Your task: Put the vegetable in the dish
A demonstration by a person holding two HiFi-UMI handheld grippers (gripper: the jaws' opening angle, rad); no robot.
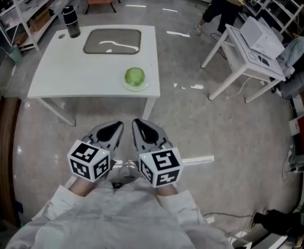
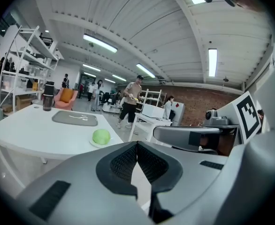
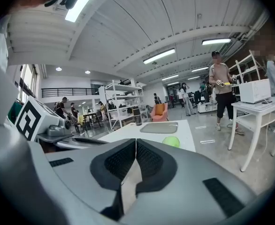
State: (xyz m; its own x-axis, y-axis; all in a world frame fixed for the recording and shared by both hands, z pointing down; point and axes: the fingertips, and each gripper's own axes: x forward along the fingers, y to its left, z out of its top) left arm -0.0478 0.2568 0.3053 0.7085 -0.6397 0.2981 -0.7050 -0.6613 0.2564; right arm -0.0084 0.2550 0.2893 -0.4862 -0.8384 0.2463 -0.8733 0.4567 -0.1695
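A round green vegetable [image 1: 134, 77] rests on a small pale dish [image 1: 136, 86] near the front right corner of the white table [image 1: 53, 71]. The vegetable [image 2: 101, 136] shows small in the left gripper view and, as the vegetable [image 3: 171, 141], in the right gripper view. Both grippers hang close to the person's body, well short of the table. My left gripper [image 1: 119, 124] is shut with nothing in it. My right gripper [image 1: 137, 123] is shut and empty too, its tips side by side with the left one's.
A grey tray [image 1: 112, 41] lies at the back middle of the table and a dark flask [image 1: 71, 22] stands at its back left corner. A second white table [image 1: 253, 56] with boxes stands to the right. A person [image 1: 222, 7] walks behind. Shelves [image 1: 17, 9] line the left.
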